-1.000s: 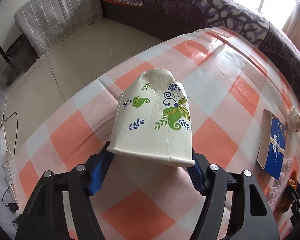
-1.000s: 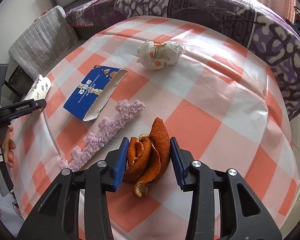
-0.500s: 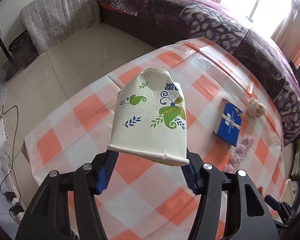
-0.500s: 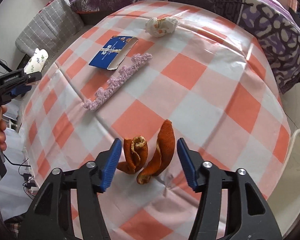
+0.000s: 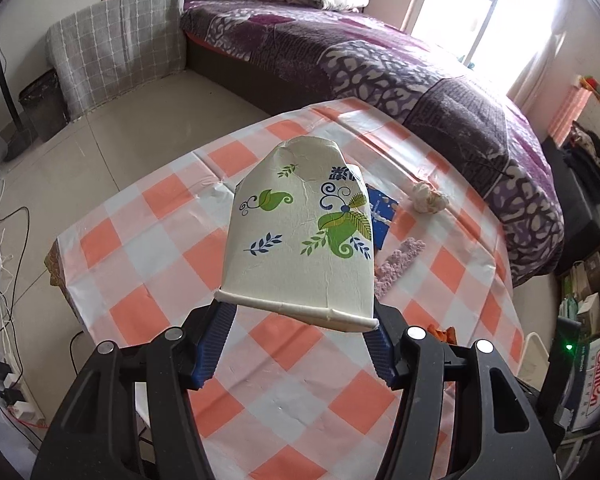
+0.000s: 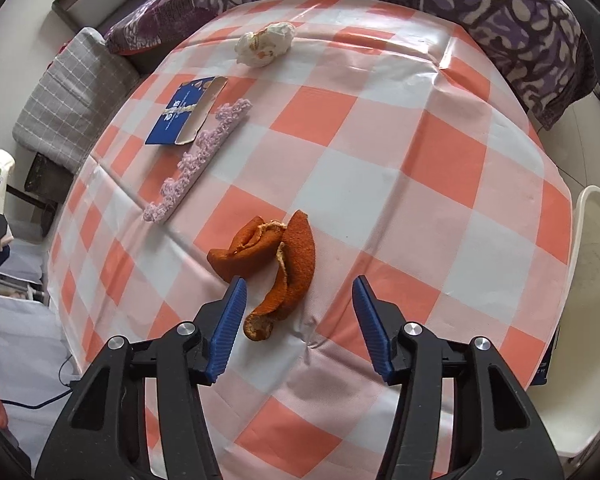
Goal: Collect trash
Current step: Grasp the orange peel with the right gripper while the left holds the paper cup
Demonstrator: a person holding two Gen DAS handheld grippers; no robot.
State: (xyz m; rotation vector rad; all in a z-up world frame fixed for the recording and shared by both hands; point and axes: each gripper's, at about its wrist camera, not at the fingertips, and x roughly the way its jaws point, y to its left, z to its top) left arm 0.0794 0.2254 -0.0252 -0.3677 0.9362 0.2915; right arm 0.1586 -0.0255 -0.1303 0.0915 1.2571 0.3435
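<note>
Left gripper is pinching the crushed paper cup by its rim, held up over the worktop for binning. My right gripper is spread, jaws just narrowing a bit around the orange peel lying on the cloth, not touching it.

Purple quilted bed (grey checked cushion)

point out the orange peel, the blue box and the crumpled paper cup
orange peel [image 6: 296, 248]: right wrist view, broad right strip
blue box [image 6: 182, 114]: right wrist view, printed blue face
crumpled paper cup [image 5: 300, 240]: left wrist view, printed side wall
</note>
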